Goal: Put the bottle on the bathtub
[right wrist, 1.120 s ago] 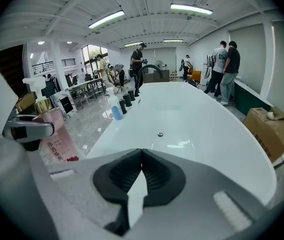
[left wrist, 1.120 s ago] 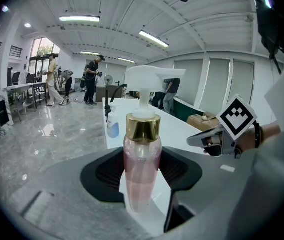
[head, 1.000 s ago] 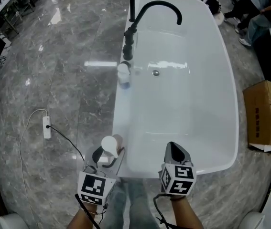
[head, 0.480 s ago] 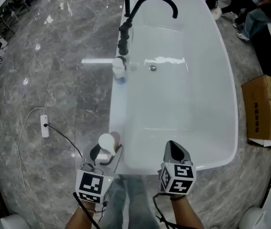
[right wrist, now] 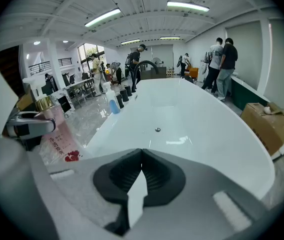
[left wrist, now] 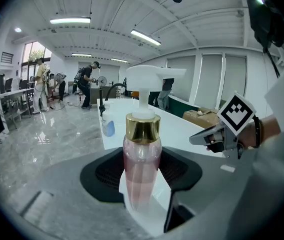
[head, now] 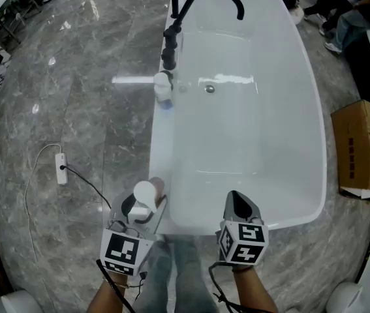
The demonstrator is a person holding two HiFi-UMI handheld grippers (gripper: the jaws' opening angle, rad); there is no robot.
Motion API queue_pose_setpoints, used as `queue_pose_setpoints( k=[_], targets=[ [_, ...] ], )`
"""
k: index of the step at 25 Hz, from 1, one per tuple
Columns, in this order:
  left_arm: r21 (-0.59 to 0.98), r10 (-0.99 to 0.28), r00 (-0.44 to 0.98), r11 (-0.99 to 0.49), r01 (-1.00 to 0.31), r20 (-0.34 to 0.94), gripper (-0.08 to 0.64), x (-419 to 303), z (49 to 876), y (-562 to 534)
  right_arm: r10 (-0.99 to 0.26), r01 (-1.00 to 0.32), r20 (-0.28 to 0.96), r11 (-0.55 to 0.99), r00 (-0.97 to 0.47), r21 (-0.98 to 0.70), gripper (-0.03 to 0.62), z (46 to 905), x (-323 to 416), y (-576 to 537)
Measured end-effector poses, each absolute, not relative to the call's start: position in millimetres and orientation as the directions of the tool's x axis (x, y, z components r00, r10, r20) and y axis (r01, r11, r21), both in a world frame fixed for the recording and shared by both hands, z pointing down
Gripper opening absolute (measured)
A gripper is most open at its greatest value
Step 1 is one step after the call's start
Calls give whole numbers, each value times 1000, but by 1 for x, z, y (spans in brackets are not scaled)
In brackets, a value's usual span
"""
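Observation:
A clear pump bottle (left wrist: pixel 142 169) of pink liquid, with a gold collar and white pump head, stands upright between the jaws of my left gripper (left wrist: pixel 143 176), which is shut on it. In the head view this bottle (head: pixel 148 194) sits over the near left corner of the white bathtub (head: pixel 305 109), held by the left gripper (head: pixel 140 208). My right gripper (head: pixel 240 207) hangs over the tub's near rim, shut with nothing in it (right wrist: pixel 139 171). The right gripper view shows the pink bottle (right wrist: pixel 56 134) at the left.
A second white pump bottle (head: pixel 163 87) with a blue base stands on the tub's left rim beside the black faucet (head: pixel 194 12). A power strip and cable (head: pixel 62 169) lie on the grey marble floor at left. A cardboard box (head: pixel 361 152) sits at right. People stand far off.
The view has shifted slightly. The left gripper with the bottle stays at the tub's near left corner; the right gripper has not moved.

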State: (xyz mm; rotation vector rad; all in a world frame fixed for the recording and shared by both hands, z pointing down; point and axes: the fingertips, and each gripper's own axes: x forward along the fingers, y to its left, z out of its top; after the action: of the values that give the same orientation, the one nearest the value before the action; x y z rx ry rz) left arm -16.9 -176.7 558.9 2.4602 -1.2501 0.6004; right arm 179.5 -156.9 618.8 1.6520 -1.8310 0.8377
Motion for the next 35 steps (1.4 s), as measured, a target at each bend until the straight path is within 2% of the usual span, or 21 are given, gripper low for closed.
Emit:
queue_pose_setpoints(
  k=[35],
  targets=[
    [57, -694, 540, -588, -807, 477, 221, -18, 561, -158, -658, -995, 747, 33, -96, -98, 3, 624, 184, -129]
  ],
)
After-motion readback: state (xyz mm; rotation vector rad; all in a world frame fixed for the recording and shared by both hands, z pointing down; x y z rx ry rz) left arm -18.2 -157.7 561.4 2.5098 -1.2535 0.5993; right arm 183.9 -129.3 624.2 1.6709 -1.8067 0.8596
